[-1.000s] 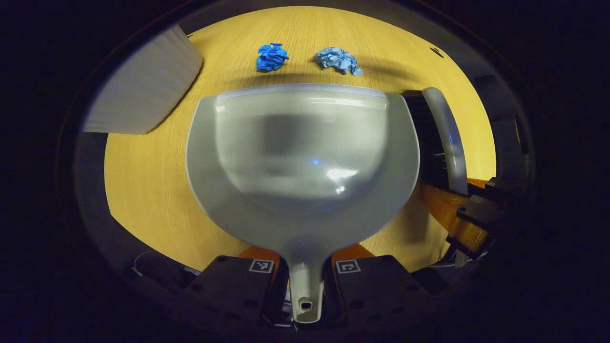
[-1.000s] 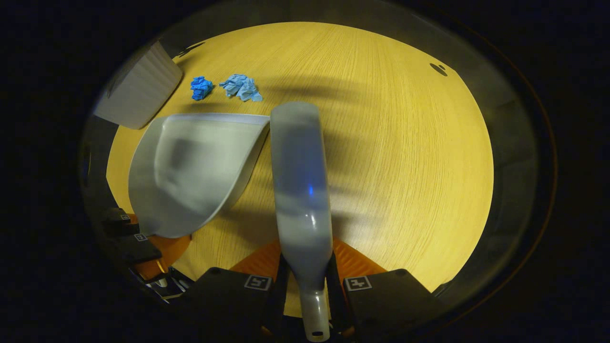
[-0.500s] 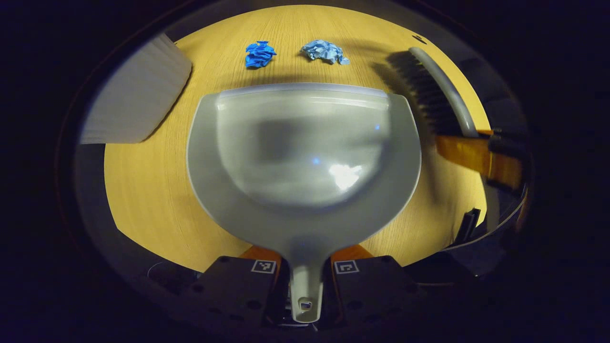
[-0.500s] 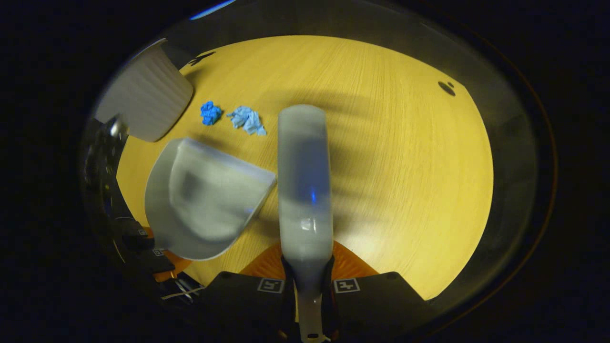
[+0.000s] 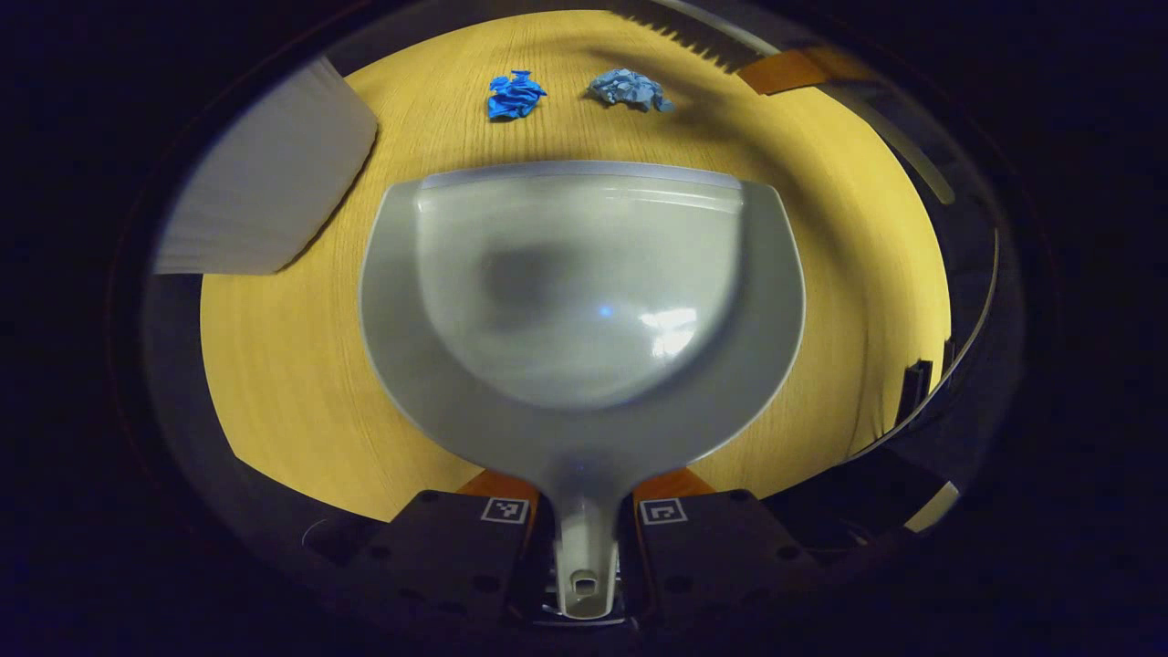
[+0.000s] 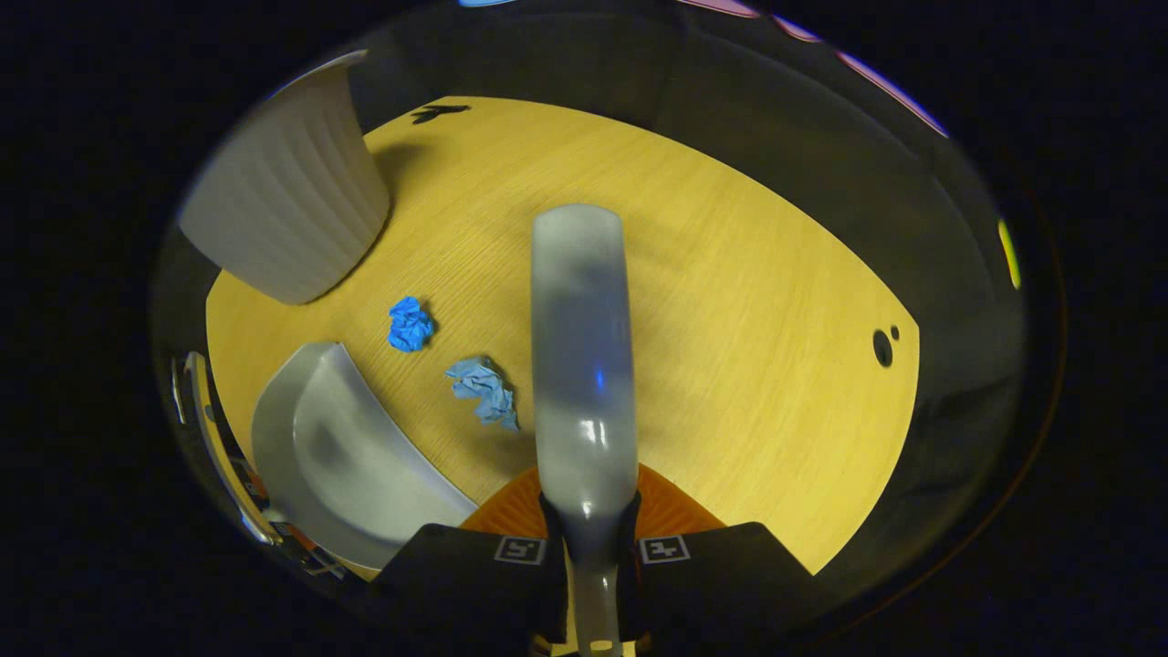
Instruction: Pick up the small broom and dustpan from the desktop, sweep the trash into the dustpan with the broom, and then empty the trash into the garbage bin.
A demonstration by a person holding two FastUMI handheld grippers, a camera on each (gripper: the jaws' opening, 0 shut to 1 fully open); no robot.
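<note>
My left tongs clench the stiff, light dustpan by its handle; my right tongs clench the broom handle; paper scraps look featherlight.

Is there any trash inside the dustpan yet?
No. The dustpan looks bare inside. Both paper balls lie on the table beyond its front edge.

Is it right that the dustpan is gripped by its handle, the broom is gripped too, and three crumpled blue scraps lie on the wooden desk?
Not quite: there are two scraps, not three, a dark blue scrap and a pale blue scrap, as the left gripper view shows. The dustpan and broom are gripped as you say.
</note>
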